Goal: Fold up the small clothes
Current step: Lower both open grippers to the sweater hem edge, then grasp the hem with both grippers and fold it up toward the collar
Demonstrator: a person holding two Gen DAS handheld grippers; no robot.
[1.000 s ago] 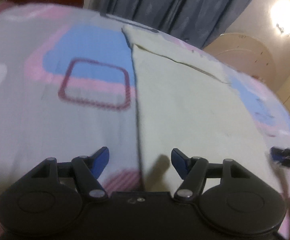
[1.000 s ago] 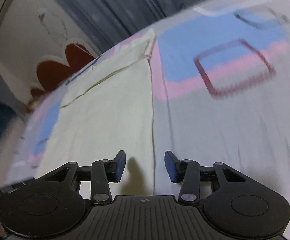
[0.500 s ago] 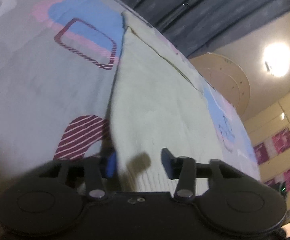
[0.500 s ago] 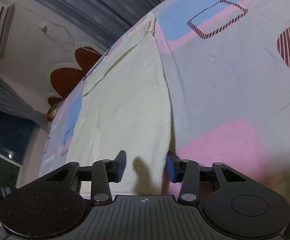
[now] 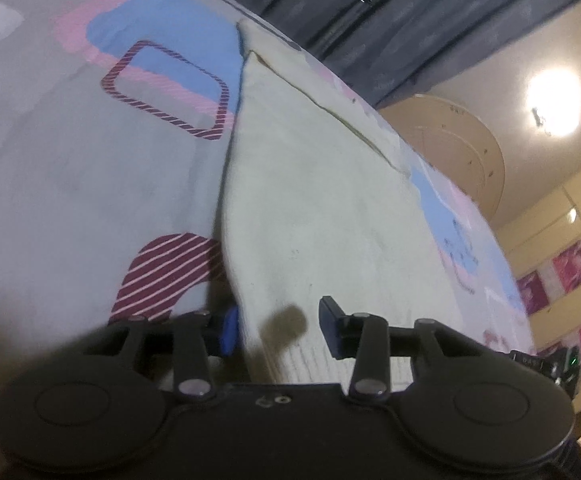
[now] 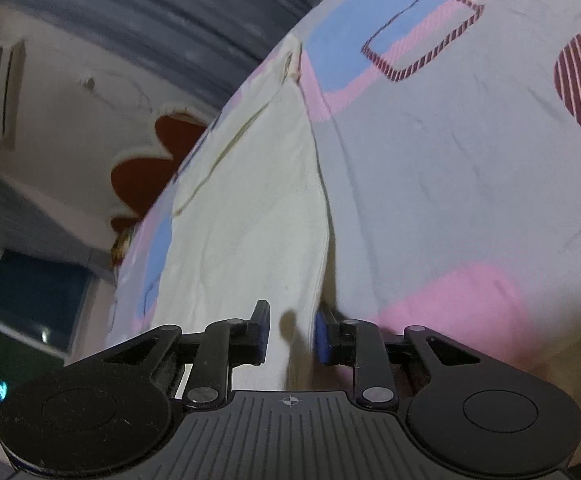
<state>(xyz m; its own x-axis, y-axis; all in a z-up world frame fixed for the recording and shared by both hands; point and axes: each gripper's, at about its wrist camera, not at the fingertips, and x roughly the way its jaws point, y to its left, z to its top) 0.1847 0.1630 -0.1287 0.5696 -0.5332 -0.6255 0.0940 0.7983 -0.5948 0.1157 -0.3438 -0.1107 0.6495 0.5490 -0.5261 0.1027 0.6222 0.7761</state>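
A cream garment (image 5: 314,208) lies flat on the patterned bed sheet (image 5: 70,168). In the left wrist view my left gripper (image 5: 278,326) is open, its jaws straddling the garment's near left corner, with the left pad under the edge. In the right wrist view the same garment (image 6: 258,216) runs away from me, and my right gripper (image 6: 290,338) is open astride its near right corner, the right pad beneath the hem. Neither gripper pinches the cloth.
The sheet (image 6: 450,160) has pink, blue and maroon shapes. Dark curtains (image 5: 390,20) hang beyond the bed. A round wooden board (image 5: 458,148) and a wall lamp (image 5: 554,104) stand at the right. An air conditioner (image 6: 2,92) is on the wall.
Both grippers have dropped low and moved forward onto the garment's near corners. The jaws have narrowed around the cloth edges.
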